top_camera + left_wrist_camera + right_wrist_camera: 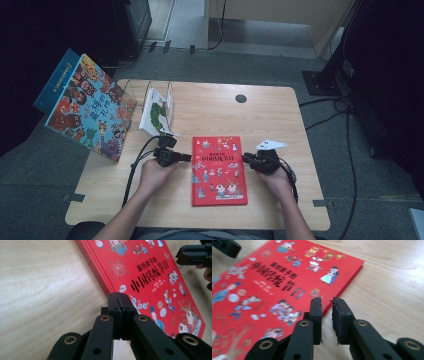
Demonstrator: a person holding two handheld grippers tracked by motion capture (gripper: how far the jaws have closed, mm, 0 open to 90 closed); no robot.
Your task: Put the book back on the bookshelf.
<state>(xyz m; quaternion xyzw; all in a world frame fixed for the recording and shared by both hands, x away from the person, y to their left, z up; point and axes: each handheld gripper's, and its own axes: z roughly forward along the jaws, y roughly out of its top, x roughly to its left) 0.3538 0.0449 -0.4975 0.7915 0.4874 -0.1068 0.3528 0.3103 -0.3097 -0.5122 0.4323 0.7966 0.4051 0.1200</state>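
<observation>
Red book [219, 170] lies flat, cover up, on the wooden table [280, 115], near the front edge and about midway across it. Cover is red with black characters and small cartoon figures.

Left gripper [188, 158] sits at the book's left edge, about level with the title line, tips pointing in at the edge. In the left gripper view [121, 303] its jaws are pressed flat together, teeth meshed, nothing between them; the tips stand right at the book's [150, 282] near edge, over the corner of the cover. Whether they touch the cover I cannot tell.

Right gripper [246, 158] sits at the book's right edge, opposite the left one, tips pointing in. In the right gripper view [327, 305] its jaws stand a narrow gap apart, holding nothing. The left jaw overlaps the book's [274, 287] edge in that view, the right jaw is over bare table; the edge runs toward the gap but is not gripped. Contact cannot be told.

So the book lies between the two grippers, one on each long side, both low to the table.

Outward: a clear divider rack [150, 100] at the table's back left holds a white book with a green picture [154, 111]. A large colourful picture book [90, 107] leans at the table's left edge. A dark round hole [241, 98] sits in the tabletop behind the red book.
</observation>
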